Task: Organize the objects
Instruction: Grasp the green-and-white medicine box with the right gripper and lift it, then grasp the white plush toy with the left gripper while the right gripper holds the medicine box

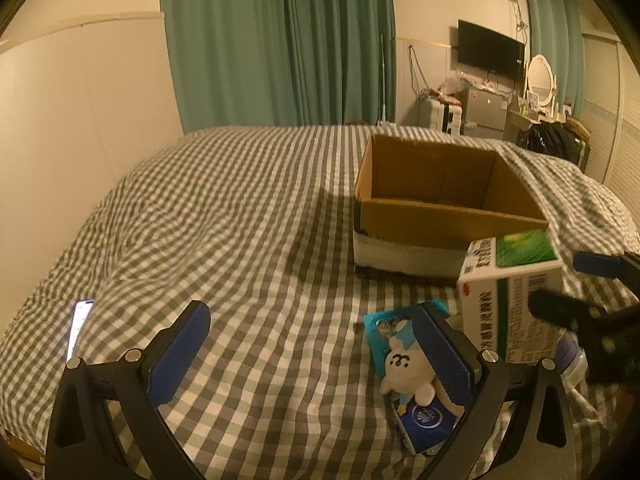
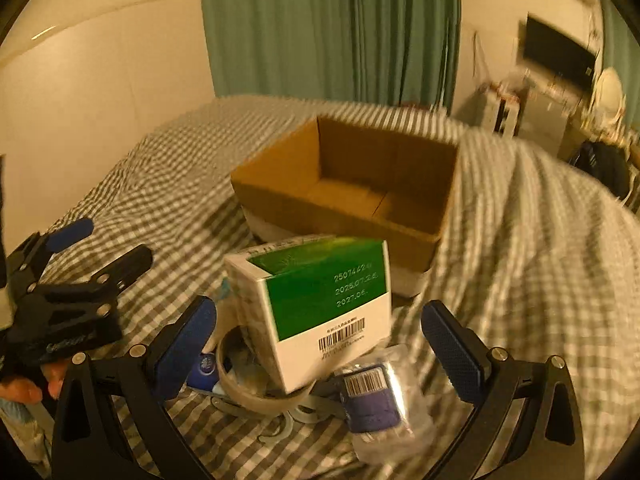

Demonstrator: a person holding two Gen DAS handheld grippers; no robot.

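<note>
Fingers first: the left gripper (image 1: pixel 316 354) has its two blue pads spread wide w/ nothing between them. The right gripper (image 2: pixel 320 352) is spread wide too, and the green and white box (image 2: pixel 320 312) sits in the gap betw its pads, but the pads are not touching it.

The things to tidy are in a small pile on the checked bed cover (image 1: pixel 240 216), just in front of the cardboard box (image 1: pixel 436 196). The cardboard box is open on top and looks bare inside.

Left view only: a small white plush toy (image 1: pixel 404 372) w/ a drawn face, lying on a blue packet (image 1: pixel 424 420) right by the left gripper's right pad. A teal card (image 1: pixel 384 320) peeks out behind it. A lit phone (image 1: pixel 80 324) lies far off at the left edge of the bed. The green and white box stands beside the toy, half hidden by the right gripper.

Right view only: the box's green end w/ dates and a barcode. It leans tilted on a pale ring-shaped thing (image 2: pixel 256 392). Just beside it is a dark blue roll in a clear bag (image 2: pixel 376 400). The left gripper shows at the left w/ the person's fingertips (image 2: pixel 24 390) under it.

Around: green curtains (image 1: pixel 280 40), a black TV (image 1: pixel 490 50) on the wall, a round mirror (image 1: pixel 540 80). A lumpy fold of cover (image 2: pixel 532 248) rises right beside the cardboard box and hides its right side.
</note>
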